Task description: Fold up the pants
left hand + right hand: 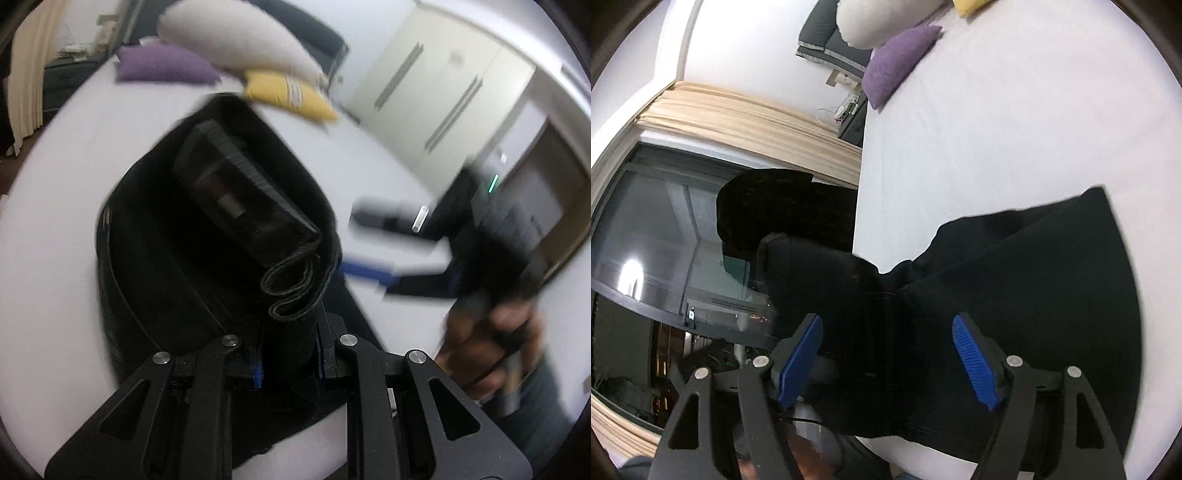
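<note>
Both fingertips of the left hand-held gripper vanish inside pinched black pants; right hand-held gripper gapes wide.

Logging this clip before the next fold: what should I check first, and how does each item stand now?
1. Left gripper shut on the pants: ok, black cloth fills the space between its fingers.
2. Right gripper free to take a new hold: ok, its blue pads stand apart with nothing pinched.
3. Pants supported by the bed: ok, though one part hangs past the edge.
4. Hems lined up: cannot tell, the picture is blurred.
5. Pillows clear of the pants: ok, they lie at the far end.
</note>
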